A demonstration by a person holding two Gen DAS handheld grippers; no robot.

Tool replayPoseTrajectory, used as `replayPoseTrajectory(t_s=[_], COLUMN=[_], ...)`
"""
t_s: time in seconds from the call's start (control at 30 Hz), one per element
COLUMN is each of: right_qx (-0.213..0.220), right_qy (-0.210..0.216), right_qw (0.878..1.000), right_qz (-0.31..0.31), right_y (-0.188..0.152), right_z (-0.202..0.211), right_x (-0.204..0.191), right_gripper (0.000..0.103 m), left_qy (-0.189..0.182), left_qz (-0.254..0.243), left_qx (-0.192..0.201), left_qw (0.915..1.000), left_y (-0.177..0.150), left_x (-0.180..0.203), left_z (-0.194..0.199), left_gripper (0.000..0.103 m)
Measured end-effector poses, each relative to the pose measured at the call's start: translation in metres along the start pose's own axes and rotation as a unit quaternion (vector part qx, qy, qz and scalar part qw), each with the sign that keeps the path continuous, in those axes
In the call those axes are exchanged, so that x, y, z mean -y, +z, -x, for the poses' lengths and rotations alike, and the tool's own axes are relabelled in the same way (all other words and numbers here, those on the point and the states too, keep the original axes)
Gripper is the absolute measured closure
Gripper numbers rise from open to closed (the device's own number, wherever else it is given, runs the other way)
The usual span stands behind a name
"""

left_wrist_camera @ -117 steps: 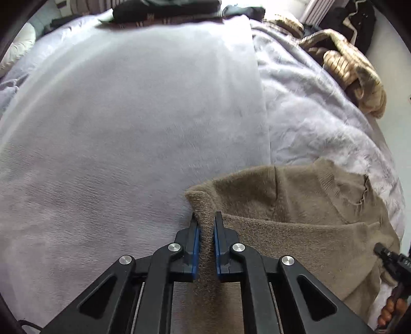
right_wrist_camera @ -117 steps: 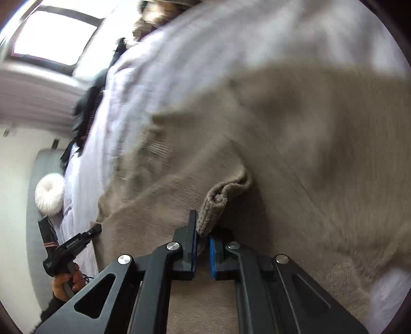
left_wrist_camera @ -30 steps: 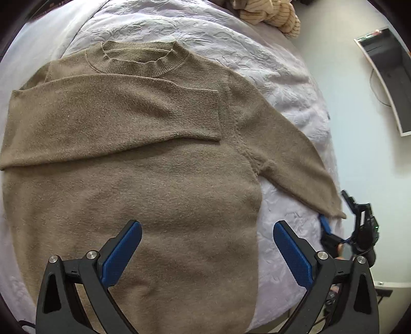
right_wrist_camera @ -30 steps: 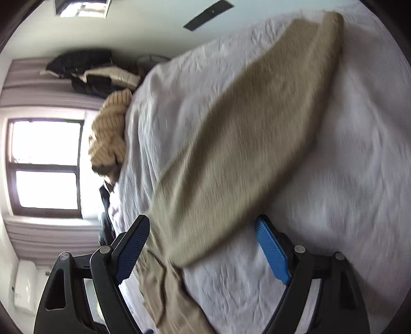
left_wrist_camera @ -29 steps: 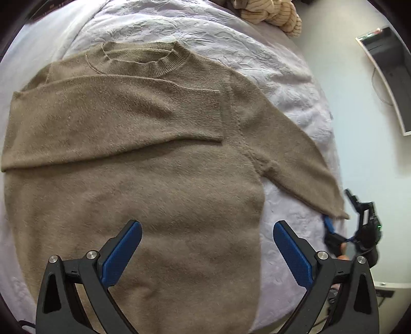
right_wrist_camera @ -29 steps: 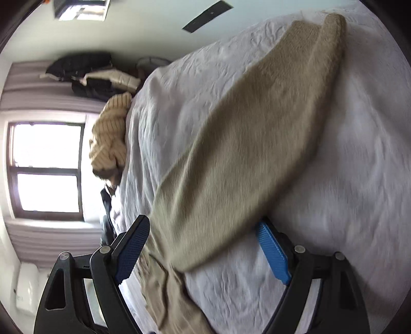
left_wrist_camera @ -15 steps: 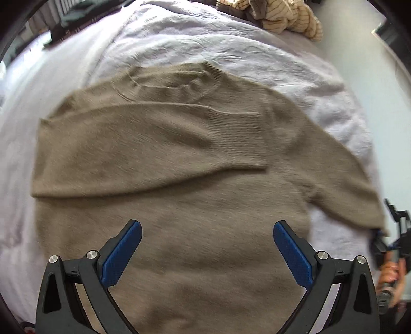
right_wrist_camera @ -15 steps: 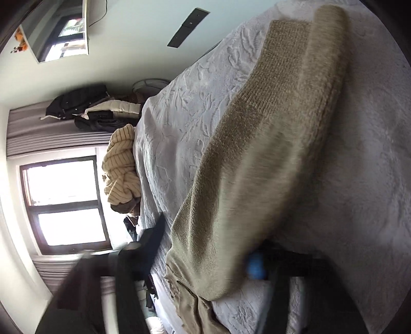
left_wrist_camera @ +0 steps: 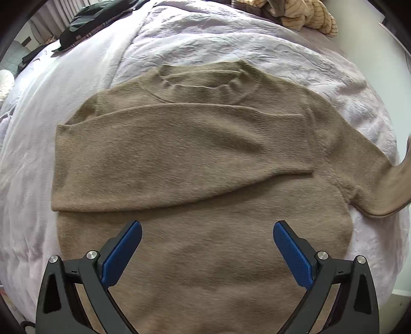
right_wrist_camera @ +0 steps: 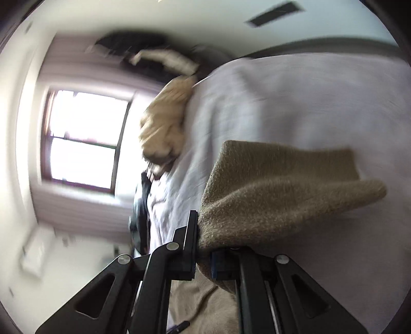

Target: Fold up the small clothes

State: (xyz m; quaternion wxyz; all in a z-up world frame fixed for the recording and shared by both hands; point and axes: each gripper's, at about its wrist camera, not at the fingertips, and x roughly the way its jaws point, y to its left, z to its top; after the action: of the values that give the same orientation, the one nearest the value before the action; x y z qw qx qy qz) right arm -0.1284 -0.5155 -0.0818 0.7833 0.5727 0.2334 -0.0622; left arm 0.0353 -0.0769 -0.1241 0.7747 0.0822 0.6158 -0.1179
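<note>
Writing: no readable brand, label or text shows on the sweater or either gripper.
Surface: a pale lilac bedspread (left_wrist_camera: 231,38) with an embossed, crinkled texture covers the bed; a smoother pale blanket (left_wrist_camera: 64,84) lies over its left part.
Room: a bright window (right_wrist_camera: 84,138) with a dark frame, curtains beside it and a white wall appear in the blurred right wrist view; a tan striped garment (left_wrist_camera: 303,12) sits at the far edge of the bed, and dark clothes (left_wrist_camera: 95,18) lie at the far left.
Task item: the brown sweater (left_wrist_camera: 200,179) lies flat on the bedspread, neckline away from the camera; one sleeve (left_wrist_camera: 179,154) is folded across the chest.
Left gripper (left_wrist_camera: 206,250): jaws spread wide, holding nothing, poised above the sweater's lower body and pointing steeply down.
Right gripper (right_wrist_camera: 204,246): jaws clamped on the cuff end of the other sleeve (right_wrist_camera: 282,185), which is raised off the bed; the same sleeve rises at the right edge of the left wrist view.
</note>
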Motion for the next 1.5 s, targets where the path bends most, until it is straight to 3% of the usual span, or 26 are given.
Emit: replayPoseTrajectory(t_s=[0.17, 0.27, 0.37, 0.5, 0.57, 0.63, 0.67, 0.7, 0.73, 0.8, 0.93, 1.0, 1.03, 1.07, 1.1, 1.17, 1.27, 1.4, 1.43, 1.5], right_qx=[-0.075, -0.135, -0.207, -0.296, -0.325, -0.344, -0.349, -0.352, -0.352, -0.337, -0.275, -0.254, -0.249, -0.251, -0.257, -0.277, -0.34, -0.423, -0.448, -0.467], right_qy=[0.004, 0.001, 0.002, -0.013, -0.03, -0.068, -0.09, -0.104, -0.108, -0.102, -0.092, -0.092, -0.094, -0.094, -0.085, -0.067, -0.044, -0.05, -0.056, -0.068], right_qw=[0.989, 0.968, 0.94, 0.91, 0.901, 0.895, 0.894, 0.895, 0.899, 0.916, 0.95, 0.96, 0.961, 0.96, 0.958, 0.946, 0.905, 0.859, 0.848, 0.838], right_qz=[0.13, 0.21, 0.272, 0.291, 0.286, 0.275, 0.267, 0.253, 0.236, 0.192, 0.112, 0.08, 0.076, 0.08, 0.096, 0.155, 0.252, 0.284, 0.279, 0.274], right_y=[-0.029, -0.068, -0.126, -0.197, -0.216, -0.235, -0.239, -0.239, -0.237, -0.228, -0.204, -0.193, -0.188, -0.188, -0.19, -0.2, -0.231, -0.27, -0.279, -0.288], right_z=[-0.068, -0.116, -0.167, -0.221, -0.238, -0.253, -0.262, -0.268, -0.269, -0.261, -0.235, -0.236, -0.24, -0.246, -0.253, -0.266, -0.286, -0.316, -0.323, -0.324], right_x=[-0.084, -0.127, -0.154, -0.15, -0.138, -0.124, -0.118, -0.111, -0.105, -0.095, -0.078, -0.075, -0.076, -0.079, -0.087, -0.114, -0.145, -0.151, -0.147, -0.139], right_gripper=[0.094, 0.094, 0.094, 0.094, 0.09, 0.088, 0.083, 0.075, 0.053, 0.035, 0.035, 0.052, 0.08, 0.096, 0.096, 0.096, 0.096, 0.09, 0.086, 0.067], left_qy=[0.018, 0.026, 0.033, 0.043, 0.043, 0.035, 0.028, 0.022, 0.017, 0.009, 0.0, -0.009, -0.016, -0.026, -0.034, -0.057, -0.085, -0.096, -0.098, -0.106], left_qz=[0.032, 0.048, 0.066, 0.093, 0.103, 0.111, 0.114, 0.116, 0.116, 0.112, 0.107, 0.108, 0.109, 0.111, 0.112, 0.118, 0.125, 0.139, 0.142, 0.146], left_qx=[0.019, 0.026, 0.03, 0.031, 0.028, 0.028, 0.03, 0.032, 0.033, 0.038, 0.044, 0.049, 0.052, 0.057, 0.061, 0.069, 0.075, 0.067, 0.066, 0.062], left_qw=[0.9992, 0.9982, 0.9968, 0.9943, 0.9934, 0.9928, 0.9926, 0.9925, 0.9926, 0.9929, 0.9933, 0.9929, 0.9925, 0.9919, 0.9912, 0.989, 0.9856, 0.9833, 0.9828, 0.9816], left_y=[0.003, 0.001, -0.002, -0.003, -0.004, -0.005, -0.006, -0.007, -0.008, -0.01, -0.011, -0.006, -0.006, -0.006, -0.004, -0.002, -0.003, -0.004, -0.005, -0.003], left_x=[-0.036, -0.062, -0.089, -0.122, -0.135, -0.144, -0.147, -0.151, -0.153, -0.157, -0.16, -0.162, -0.163, -0.165, -0.165, -0.169, -0.177, -0.184, -0.186, -0.187], left_z=[0.002, 0.001, -0.001, -0.008, -0.012, -0.013, -0.013, -0.012, -0.012, -0.011, -0.01, -0.01, -0.009, -0.007, -0.007, -0.006, -0.008, -0.014, -0.016, -0.018], left_gripper=[0.0, 0.0, 0.0, 0.0, 0.0, 0.0, 0.0, 0.0, 0.0, 0.0, 0.0, 0.0, 0.0, 0.0, 0.0, 0.0, 0.0, 0.0, 0.0, 0.0])
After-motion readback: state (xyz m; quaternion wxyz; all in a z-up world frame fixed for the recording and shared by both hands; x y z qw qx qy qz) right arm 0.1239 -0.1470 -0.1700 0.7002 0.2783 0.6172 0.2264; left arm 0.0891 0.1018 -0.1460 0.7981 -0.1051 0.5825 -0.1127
